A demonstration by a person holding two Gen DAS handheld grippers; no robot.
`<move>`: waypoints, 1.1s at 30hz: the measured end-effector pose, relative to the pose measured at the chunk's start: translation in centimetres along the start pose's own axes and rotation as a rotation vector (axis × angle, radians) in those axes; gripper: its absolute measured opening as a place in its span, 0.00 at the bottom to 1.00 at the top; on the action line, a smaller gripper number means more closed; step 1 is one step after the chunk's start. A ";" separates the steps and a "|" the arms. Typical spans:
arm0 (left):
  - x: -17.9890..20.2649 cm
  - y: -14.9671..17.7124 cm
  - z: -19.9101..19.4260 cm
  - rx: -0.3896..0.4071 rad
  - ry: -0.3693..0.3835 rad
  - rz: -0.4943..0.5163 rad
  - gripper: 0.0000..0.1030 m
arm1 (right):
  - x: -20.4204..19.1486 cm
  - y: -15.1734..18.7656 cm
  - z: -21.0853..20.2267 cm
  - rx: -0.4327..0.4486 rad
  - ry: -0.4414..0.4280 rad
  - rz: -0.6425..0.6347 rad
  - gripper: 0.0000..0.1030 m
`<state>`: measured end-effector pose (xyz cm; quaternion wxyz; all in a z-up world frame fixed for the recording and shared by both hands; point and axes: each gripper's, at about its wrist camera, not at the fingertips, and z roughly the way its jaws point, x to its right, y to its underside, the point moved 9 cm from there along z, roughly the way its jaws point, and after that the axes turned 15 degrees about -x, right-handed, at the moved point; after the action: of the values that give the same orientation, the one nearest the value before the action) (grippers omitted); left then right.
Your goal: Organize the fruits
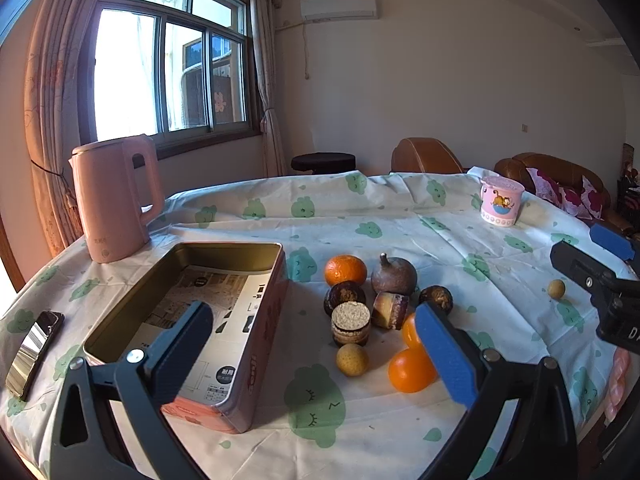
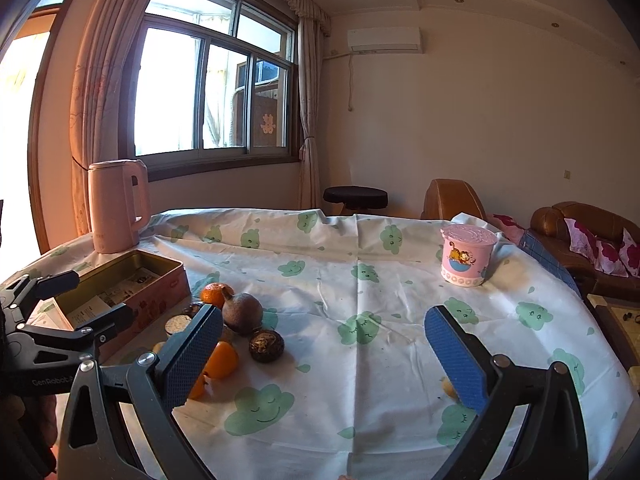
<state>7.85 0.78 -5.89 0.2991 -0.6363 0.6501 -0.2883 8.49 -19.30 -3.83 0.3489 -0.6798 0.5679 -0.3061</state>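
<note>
From my left wrist, the bench [image 1: 400,208] wears a white cloth with green clouds. A pink kettle [image 1: 114,200] stands at the far left, a phone [image 1: 34,346] lies near the left edge, and a pink cup [image 1: 501,201] sits far right. An open tin box [image 1: 200,320] with printed paper inside lies at near left. My left tool [image 1: 316,350] is open, holding nothing; one finger hangs over the box, the other stands in front of two orange fruits [image 1: 410,368]. The fruit pile sits between the fingers and beyond them: a mandarin [image 1: 345,270], a brown round fruit with a stem [image 1: 394,275], several dark pieces, and a small yellow fruit [image 1: 352,359] nearest me. Another small yellow fruit [image 1: 556,289] lies apart on the right, near my right tool [image 1: 600,264].

From my right wrist, my right tool [image 2: 324,354] is open and empty over bare cloth. The pile lies to the left, partly hidden by my left finger; a dark fruit [image 2: 267,345] sits just inside it. The lone small yellow fruit [image 2: 449,388] peeks out beside the right finger. The left tool [image 2: 60,320] stands at the left edge, over the box [image 2: 160,280].
</note>
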 end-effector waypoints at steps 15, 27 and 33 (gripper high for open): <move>6.9 2.7 3.4 -0.174 0.117 0.148 0.67 | 11.1 5.6 5.1 -0.233 0.126 0.133 0.88; 7.8 3.4 5.5 -0.296 0.206 0.168 0.46 | 10.6 7.2 8.9 -0.470 0.017 0.147 0.69; 7.7 3.4 5.4 -0.292 0.227 0.168 0.39 | 11.0 7.1 8.5 -0.442 0.005 0.169 0.28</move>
<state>9.64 -6.85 -12.22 0.1514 -0.5798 0.7654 -0.2346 13.29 -29.83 -14.29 0.2148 -0.6891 0.6766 -0.1457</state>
